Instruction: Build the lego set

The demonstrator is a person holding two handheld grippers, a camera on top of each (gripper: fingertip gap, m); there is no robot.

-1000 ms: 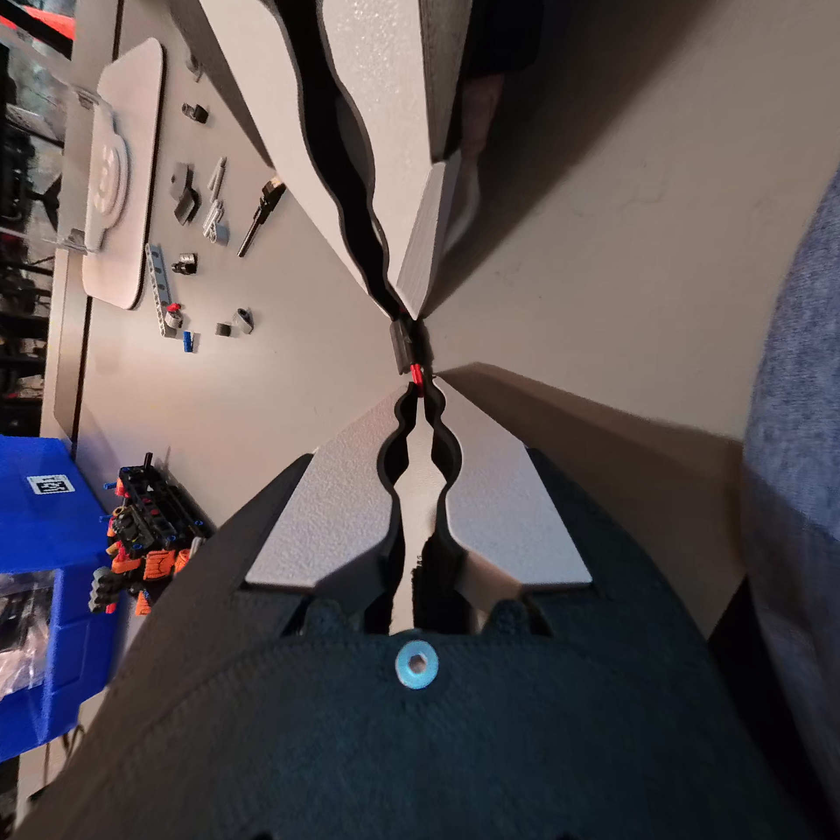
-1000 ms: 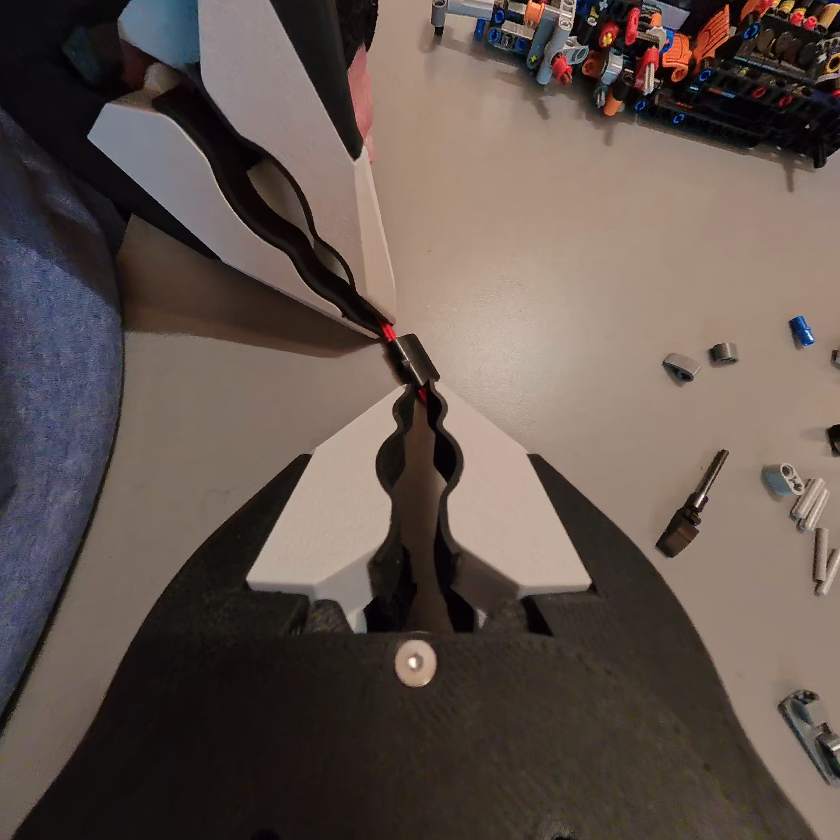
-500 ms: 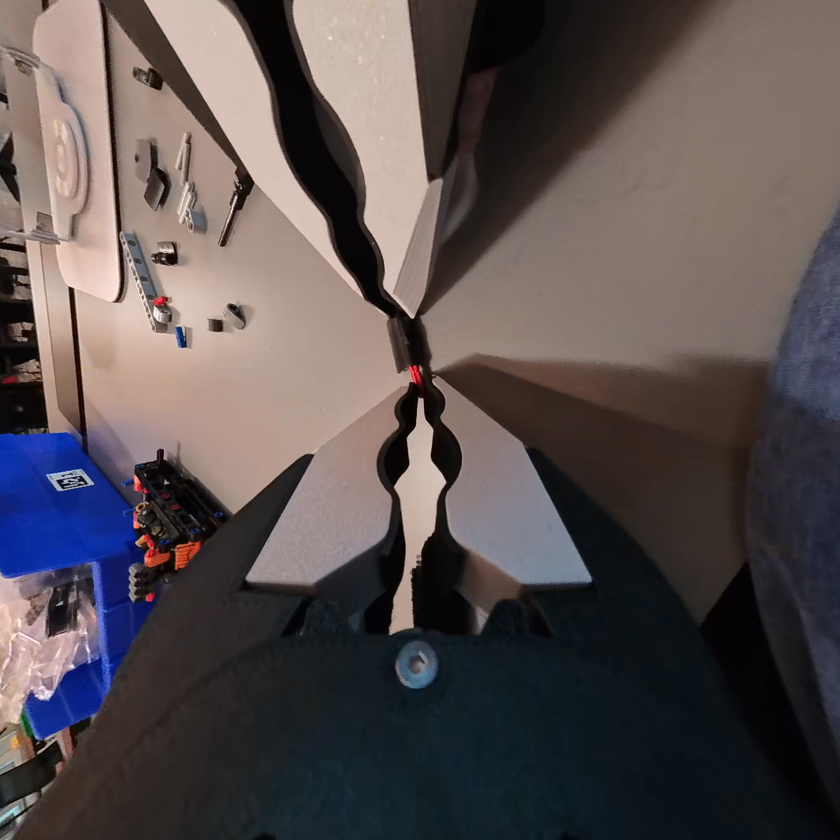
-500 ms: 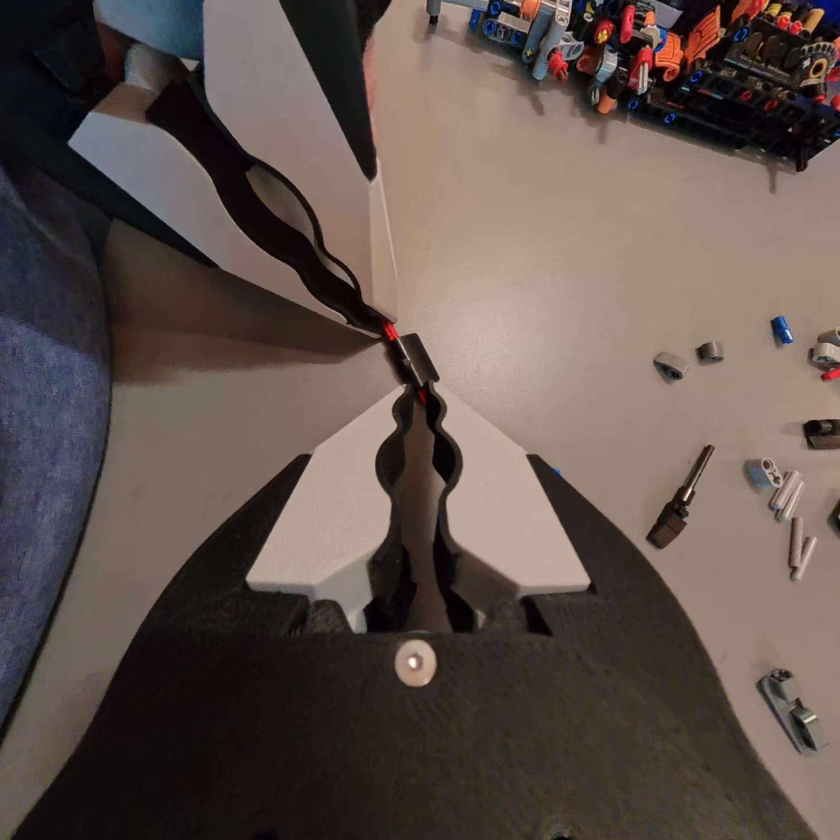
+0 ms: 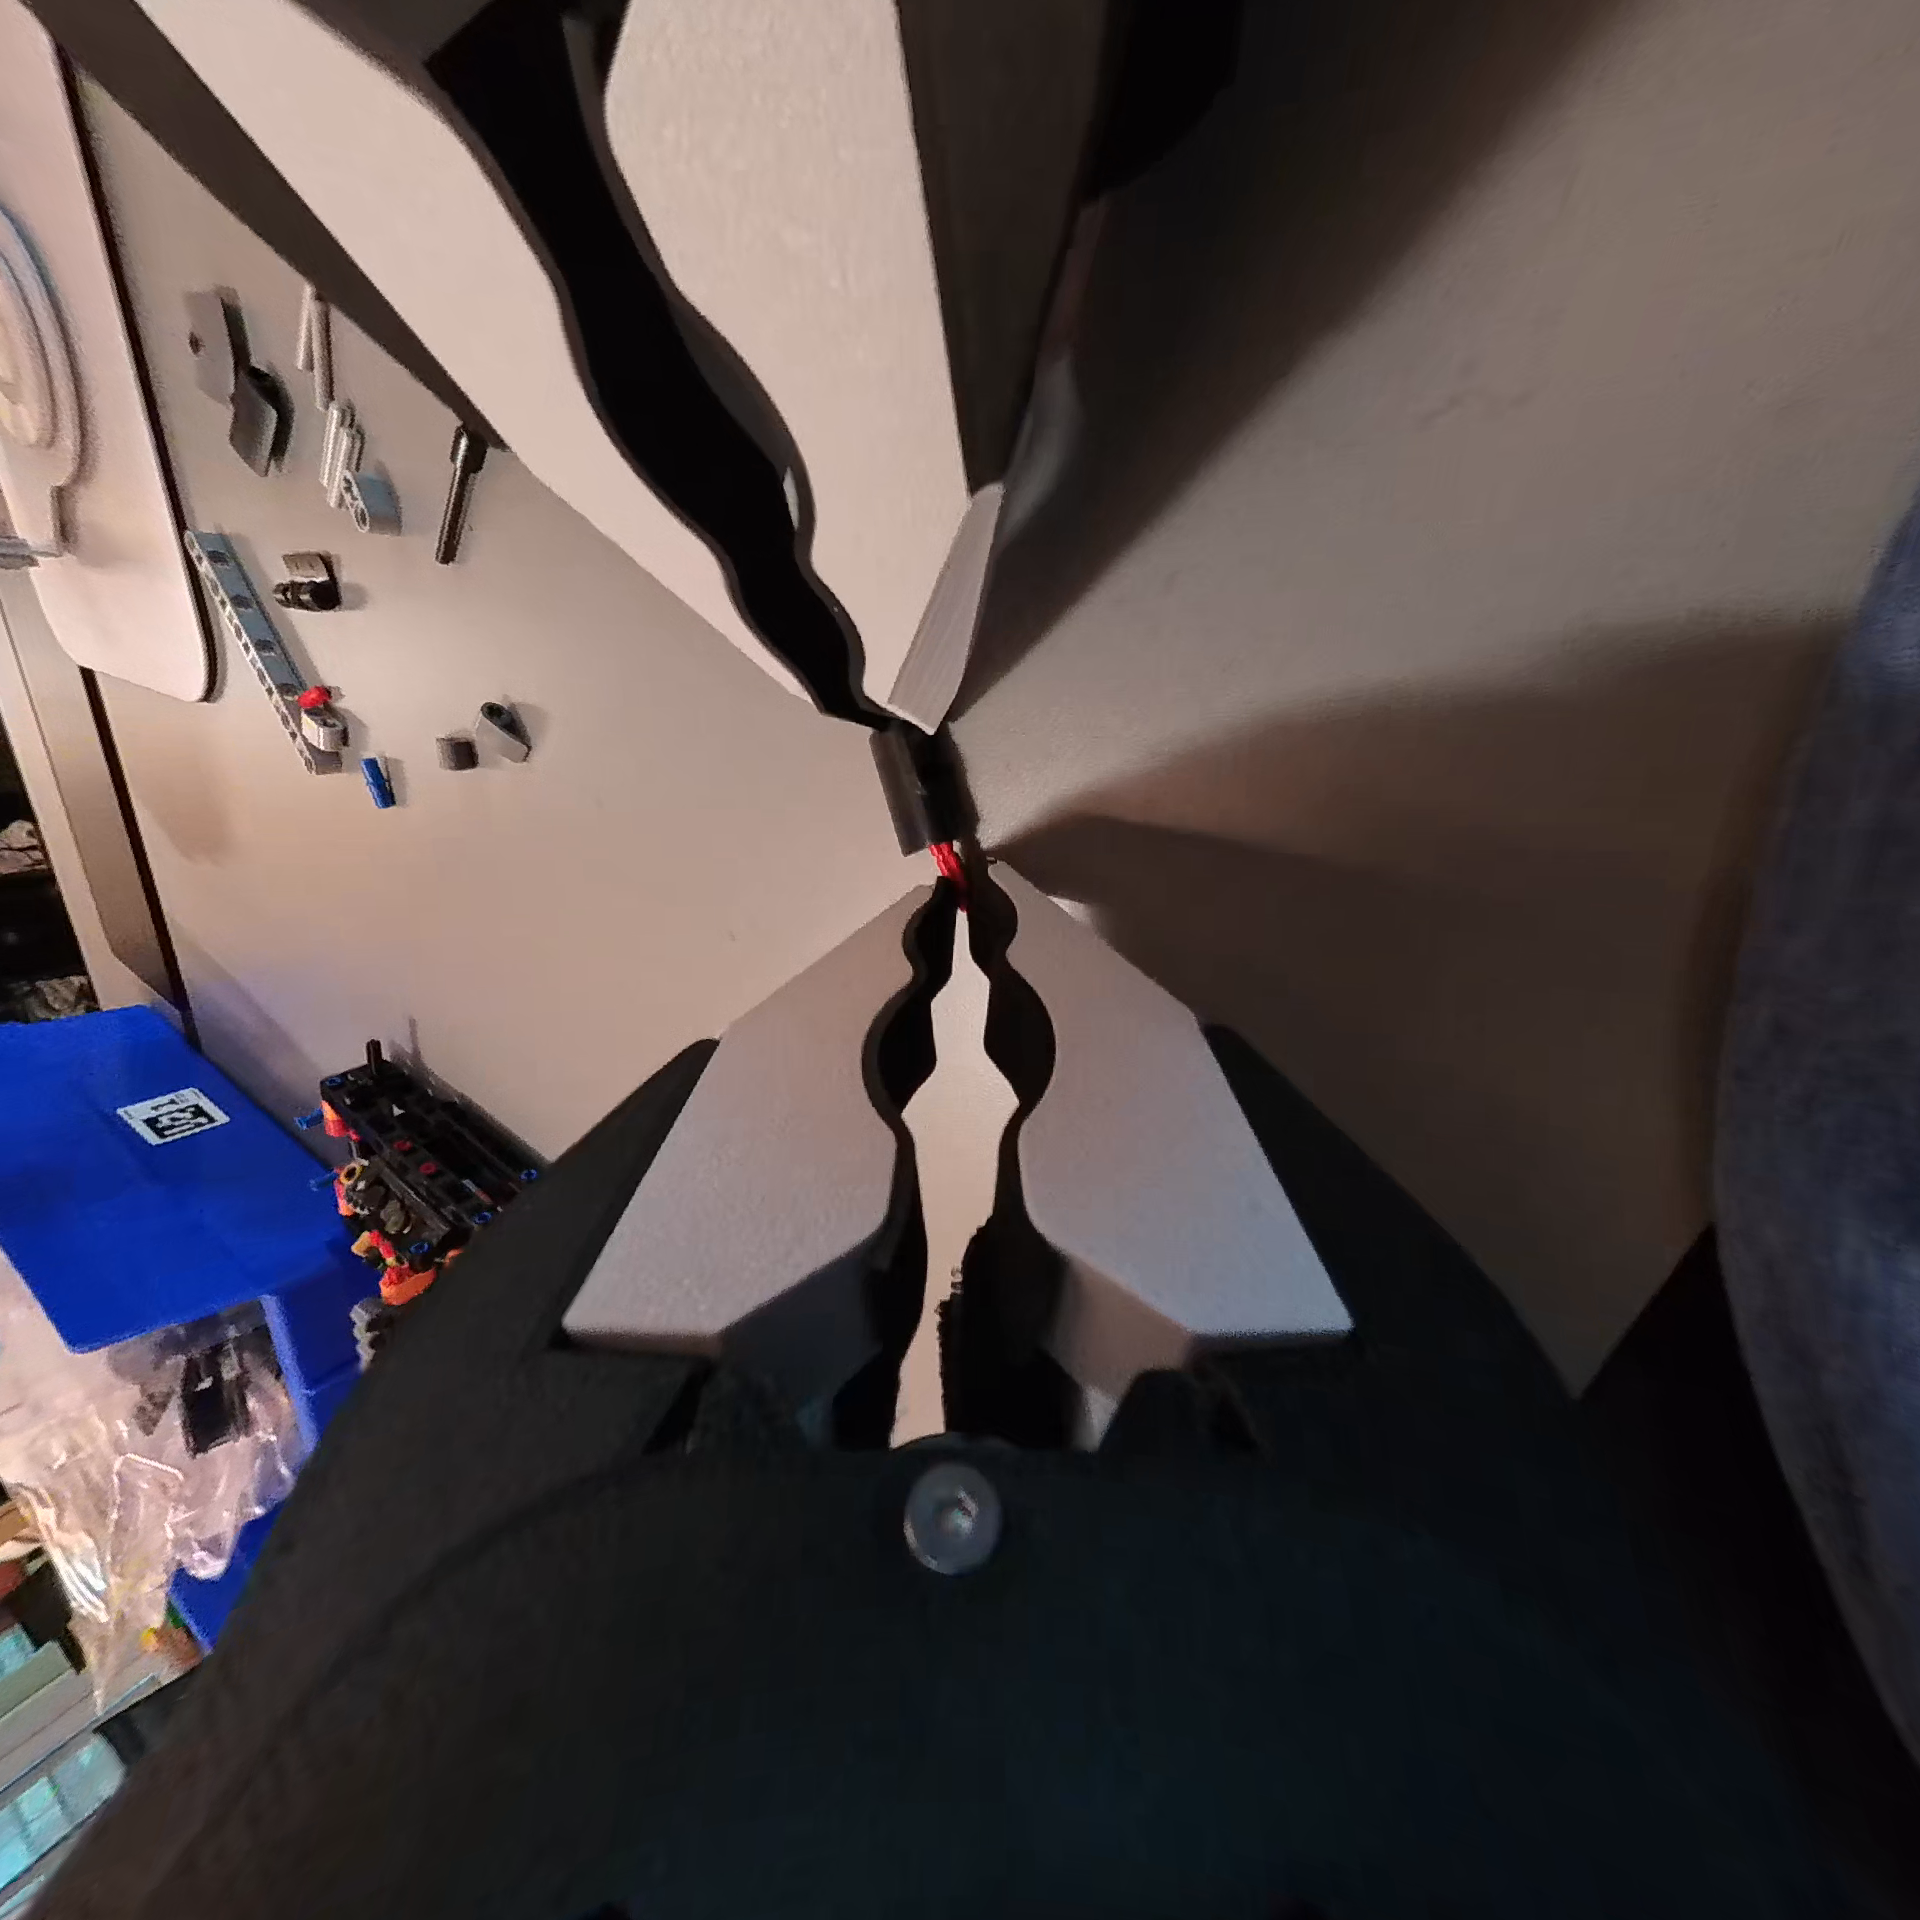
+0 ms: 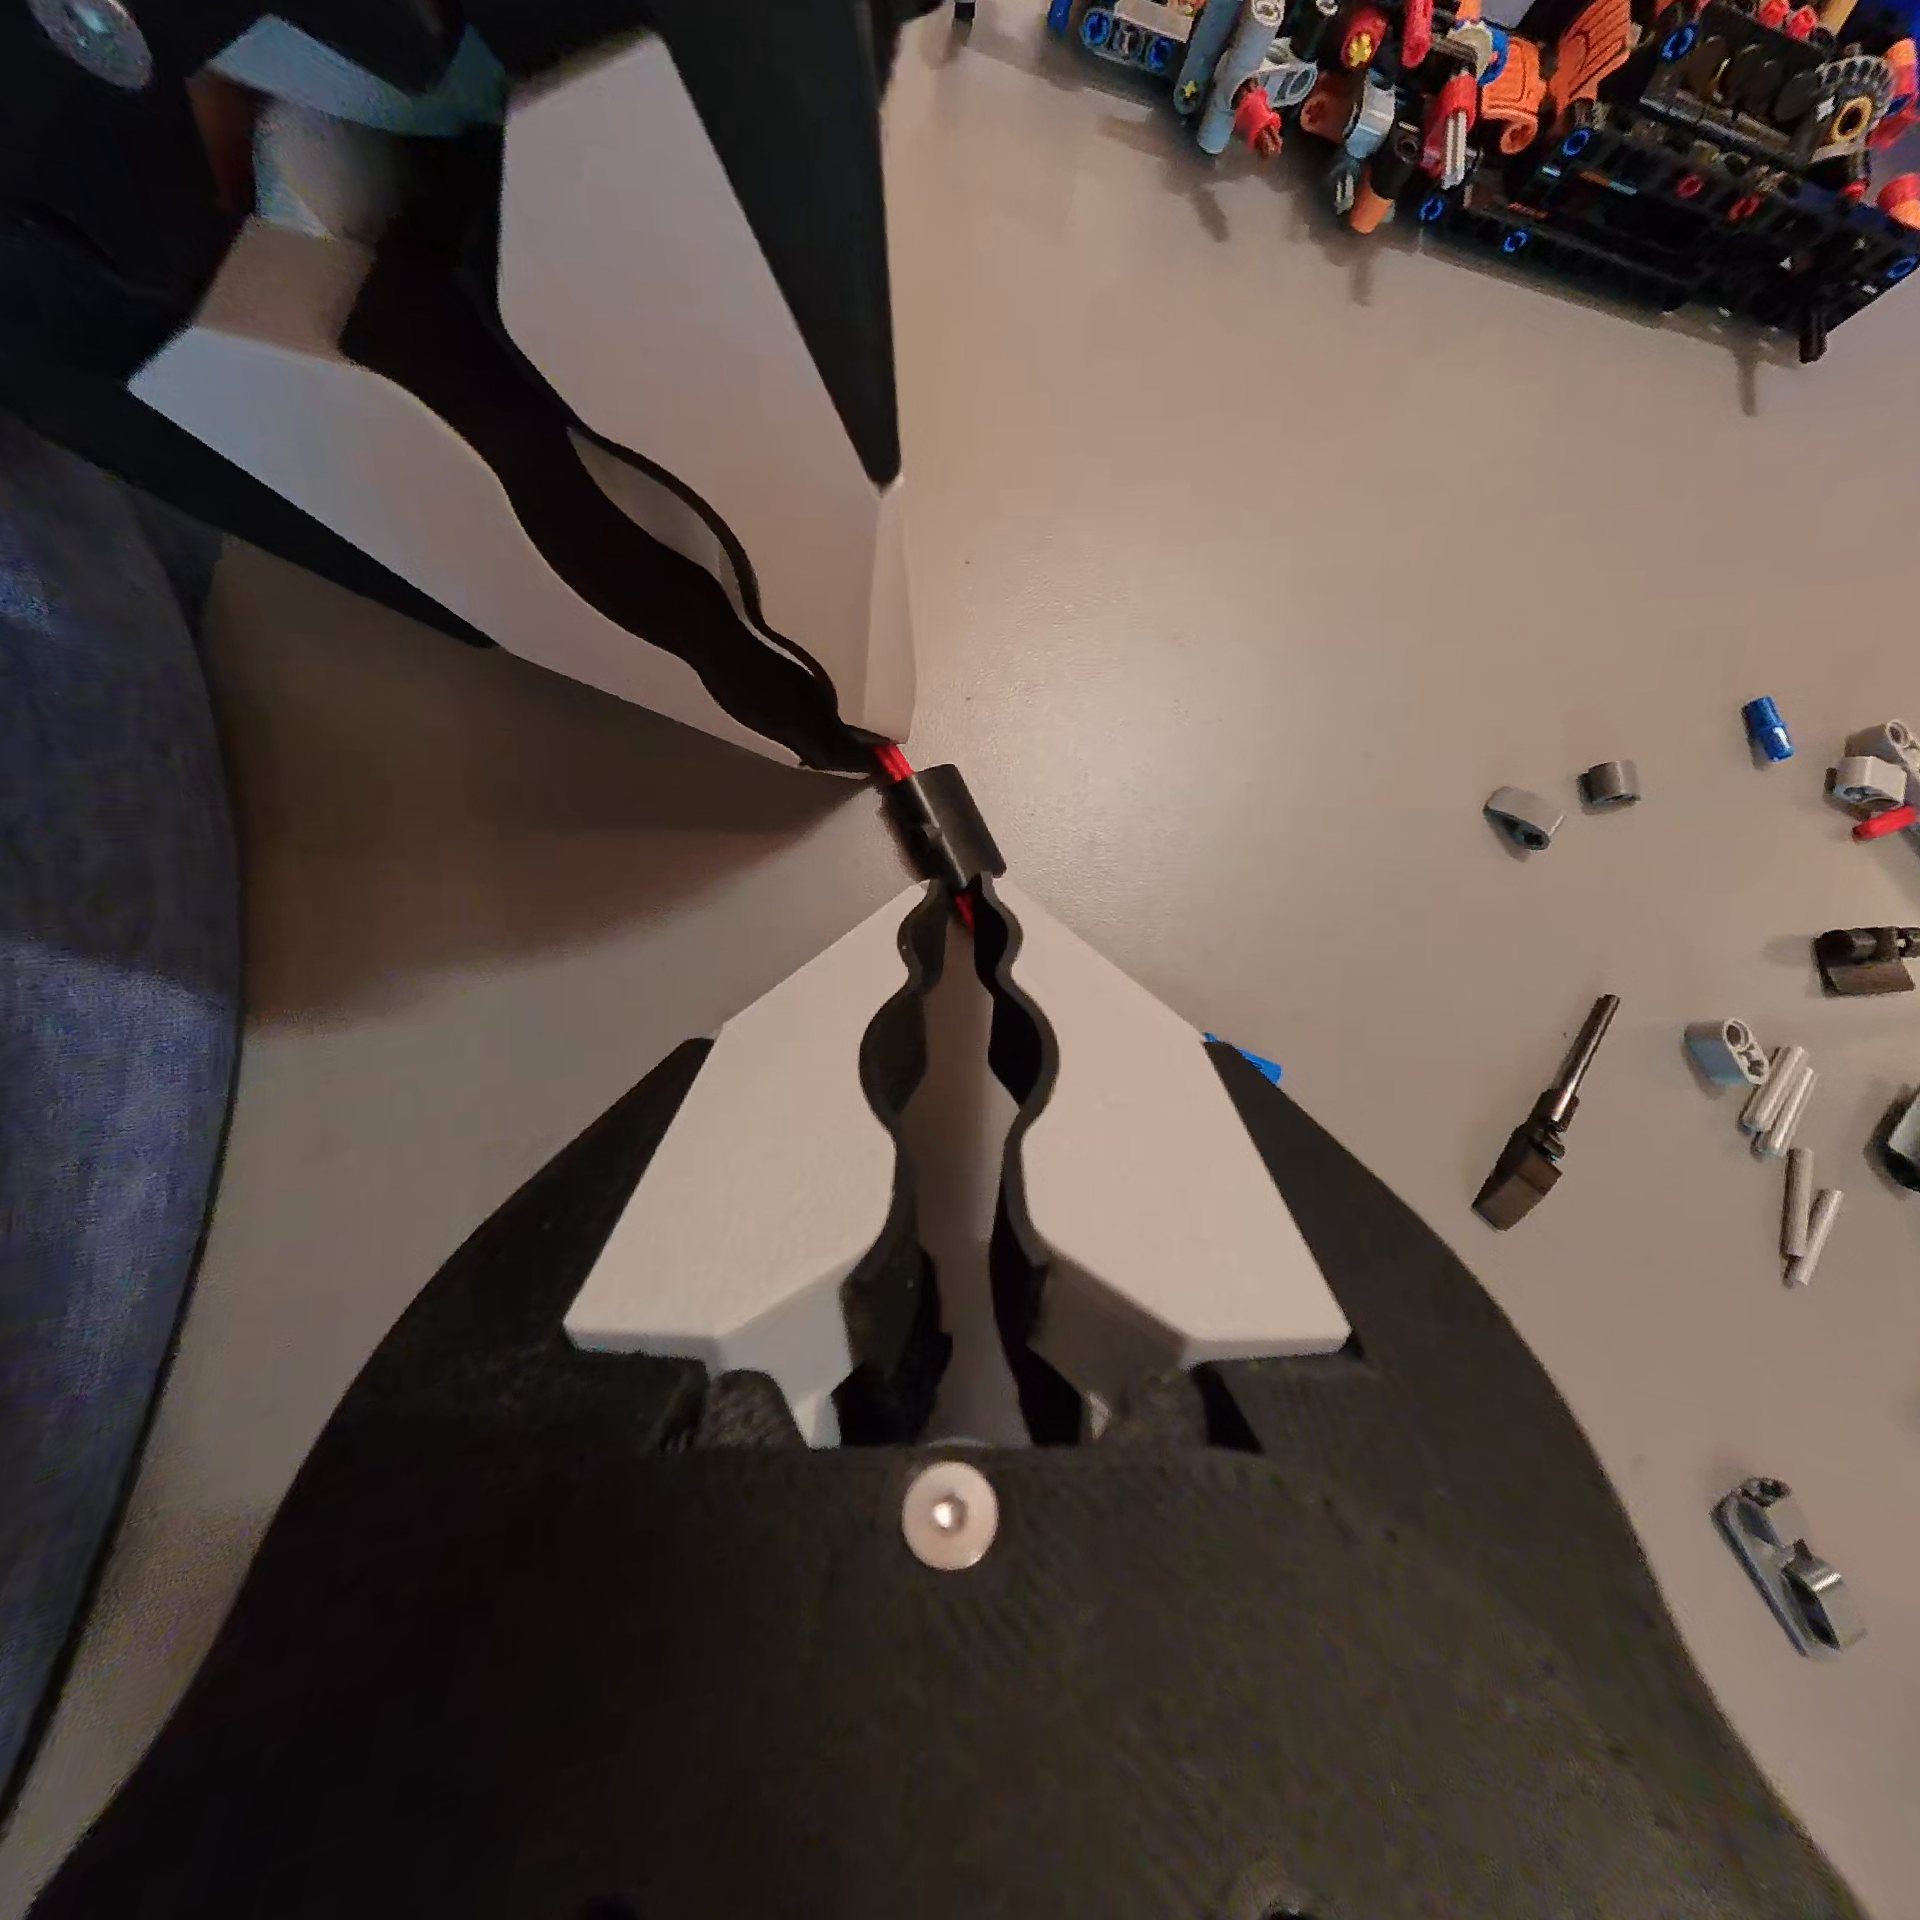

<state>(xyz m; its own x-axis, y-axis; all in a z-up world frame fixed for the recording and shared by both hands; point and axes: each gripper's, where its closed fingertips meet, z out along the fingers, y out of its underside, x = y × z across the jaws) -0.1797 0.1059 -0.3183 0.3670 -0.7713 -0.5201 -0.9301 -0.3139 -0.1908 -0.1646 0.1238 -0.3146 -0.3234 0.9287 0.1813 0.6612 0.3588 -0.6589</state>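
Note:
A thin red axle [image 5: 948,862] carries a small black connector [image 5: 914,790] on its middle. My left gripper [image 5: 961,891] is shut on one end of the axle. My right gripper [image 6: 961,902] is shut on the other end, just under the black connector [image 6: 951,821]. The two grippers meet tip to tip above the table, with the piece held between them. In the right wrist view the red axle [image 6: 891,764] runs into the left gripper [image 6: 868,748]. The partly built black, orange and red model [image 6: 1662,156] stands at the far right; it also shows in the left wrist view [image 5: 416,1174].
Loose grey, black and blue parts [image 6: 1766,1091] lie on the table [image 6: 1247,623] to the right, and a black axle piece [image 6: 1543,1122]. A blue bin [image 5: 125,1174] with plastic bags and a white pad [image 5: 114,540] sit at the left. A person's blue clothing [image 6: 94,935] is close by.
Both grippers have shifted and turned a little together over the table. The red axle and black connector stay held between them; neither grip has changed.

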